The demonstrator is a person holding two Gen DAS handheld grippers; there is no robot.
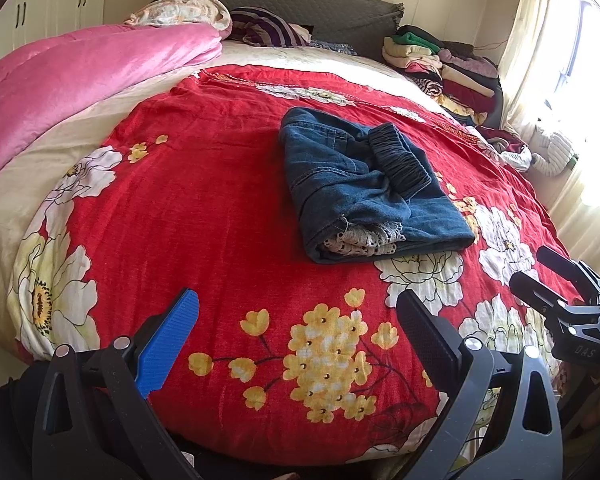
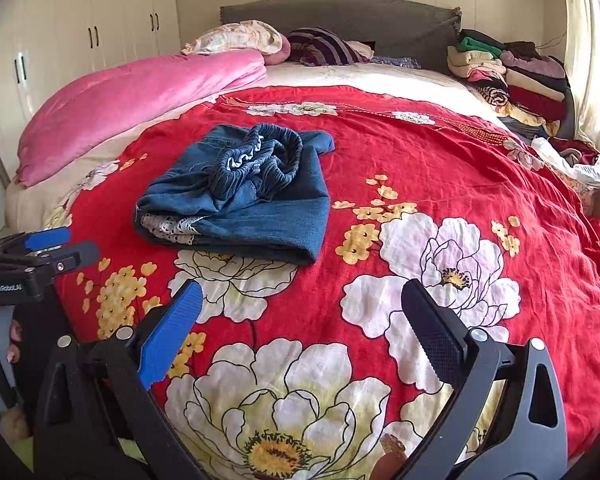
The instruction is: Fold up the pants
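Left hand-held gripper (image 1: 298, 320) jaws spread wide, holding nothing, low over the near edge of the red floral bedspread (image 1: 204, 184). Right hand-held gripper (image 2: 302, 312) same: wide apart, empty. Folded blue denim pants with elastic waistband (image 2: 240, 200) lie mid-bed, clear of both. Pink velvet quilt (image 1: 80, 76) bunched far left.
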